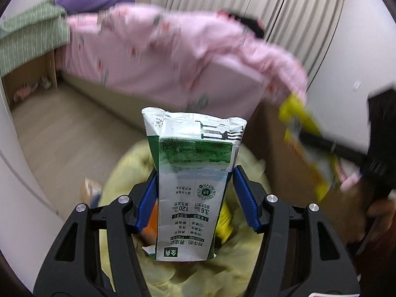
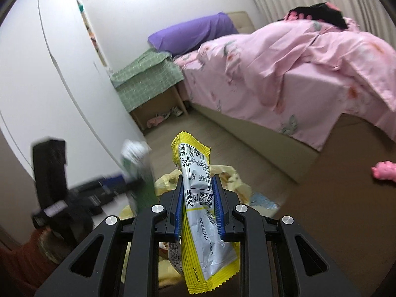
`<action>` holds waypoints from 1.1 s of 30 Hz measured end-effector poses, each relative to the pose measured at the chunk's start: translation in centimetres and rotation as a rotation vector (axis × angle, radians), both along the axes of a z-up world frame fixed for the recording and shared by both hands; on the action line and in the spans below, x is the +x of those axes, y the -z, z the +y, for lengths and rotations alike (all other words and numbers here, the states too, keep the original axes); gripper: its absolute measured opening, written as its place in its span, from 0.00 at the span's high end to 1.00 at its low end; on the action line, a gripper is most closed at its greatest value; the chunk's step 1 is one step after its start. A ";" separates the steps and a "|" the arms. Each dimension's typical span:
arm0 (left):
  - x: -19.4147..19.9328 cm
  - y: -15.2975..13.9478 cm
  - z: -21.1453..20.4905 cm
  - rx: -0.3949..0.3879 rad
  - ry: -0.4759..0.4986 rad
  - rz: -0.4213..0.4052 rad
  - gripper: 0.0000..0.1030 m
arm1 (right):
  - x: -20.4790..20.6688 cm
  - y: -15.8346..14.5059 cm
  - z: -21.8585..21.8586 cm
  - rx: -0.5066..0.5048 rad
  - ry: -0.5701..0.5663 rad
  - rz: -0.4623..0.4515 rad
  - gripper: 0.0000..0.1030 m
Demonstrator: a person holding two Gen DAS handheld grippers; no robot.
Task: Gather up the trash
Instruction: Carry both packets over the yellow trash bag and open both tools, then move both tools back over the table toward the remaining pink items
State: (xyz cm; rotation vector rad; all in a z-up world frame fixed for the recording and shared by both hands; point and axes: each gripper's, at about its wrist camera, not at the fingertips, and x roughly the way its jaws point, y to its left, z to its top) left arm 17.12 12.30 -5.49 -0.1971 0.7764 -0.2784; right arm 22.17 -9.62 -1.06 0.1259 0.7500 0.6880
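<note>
A crumpled green and white milk carton (image 1: 195,175) stands upright in my left gripper (image 1: 195,193), whose blue pads press its two sides. Under it lies a pale yellow trash bag (image 1: 247,255) with orange and yellow scraps inside. My right gripper (image 2: 198,205) is shut on a yellow and white snack wrapper (image 2: 198,208), held above the same yellow bag (image 2: 235,180). The right gripper shows blurred in the left wrist view at the right, with the wrapper (image 1: 304,136). The left gripper and carton (image 2: 138,170) show blurred in the right wrist view at the left.
A bed with a pink floral cover (image 2: 284,74) and a purple pillow (image 2: 193,33) fills the right side. A nightstand under a green cloth (image 2: 146,79) stands by the white wall. A pink toy (image 2: 383,170) and a pale blue scrap (image 2: 262,201) lie on the floor.
</note>
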 end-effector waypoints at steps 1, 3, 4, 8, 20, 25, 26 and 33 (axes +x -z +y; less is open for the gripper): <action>0.1 1.2 0.1 0.013 -0.005 0.027 0.45 | 0.3 0.4 0.4 -0.004 -0.009 0.008 0.79; 0.0 2.6 0.2 0.027 -0.003 0.057 0.45 | 1.3 1.8 1.8 -0.023 -0.035 0.042 0.79; -0.1 3.1 0.3 0.025 0.003 0.067 0.46 | 1.6 2.1 2.0 -0.027 -0.039 0.050 0.79; -0.4 4.7 0.5 0.031 0.013 0.109 0.46 | 3.0 4.4 3.8 -0.047 -0.071 0.104 0.79; -1.4 3.5 3.4 -0.197 0.027 0.168 0.11 | 3.6 6.4 3.9 0.010 -0.072 0.161 0.58; -2.3 1.8 3.4 -0.142 -0.019 0.119 0.10 | 3.2 5.8 3.2 0.009 -0.041 0.140 0.55; -2.5 1.4 3.2 -0.130 -0.025 0.108 0.10 | 3.0 5.5 2.8 0.009 -0.032 0.132 0.53; -2.5 -0.8 0.2 -0.079 0.010 0.050 0.10 | 0.3 3.3 -1.8 -0.008 0.057 0.047 0.52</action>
